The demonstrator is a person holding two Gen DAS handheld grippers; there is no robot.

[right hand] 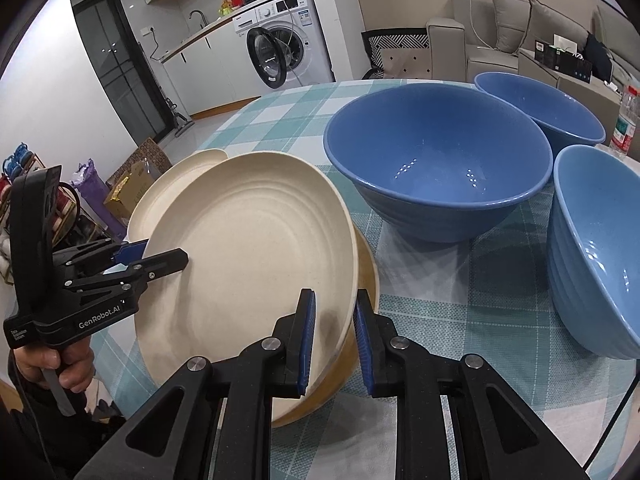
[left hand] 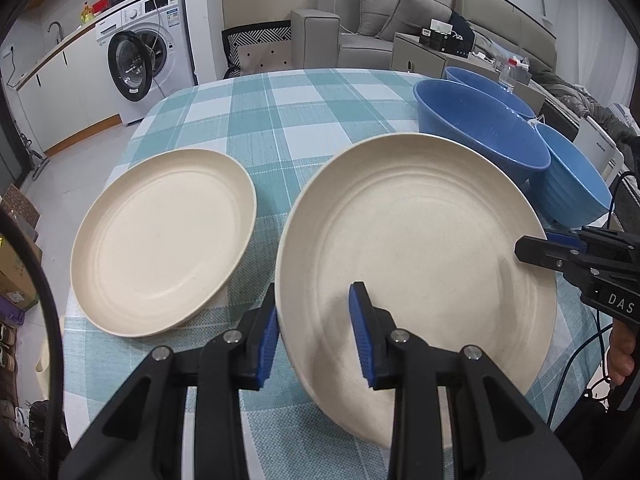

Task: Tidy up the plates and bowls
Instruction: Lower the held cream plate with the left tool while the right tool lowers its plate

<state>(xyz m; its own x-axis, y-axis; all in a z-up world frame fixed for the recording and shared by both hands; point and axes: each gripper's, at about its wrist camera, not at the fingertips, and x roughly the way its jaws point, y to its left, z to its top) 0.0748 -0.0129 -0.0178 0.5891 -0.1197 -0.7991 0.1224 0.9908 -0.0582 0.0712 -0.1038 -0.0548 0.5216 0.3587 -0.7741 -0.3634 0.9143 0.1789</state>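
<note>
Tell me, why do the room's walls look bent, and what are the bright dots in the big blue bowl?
Left wrist view: fisheye distortion bows the table edge, dark corners. Right wrist view: same bending; the dots in the blue bowl are glare from lamps; soft shadow on the cream plate.

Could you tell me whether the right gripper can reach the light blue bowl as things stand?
Probably not yet: the right gripper is shut on the cream plate, though the light blue bowl stands close beside it with nothing between.
</note>
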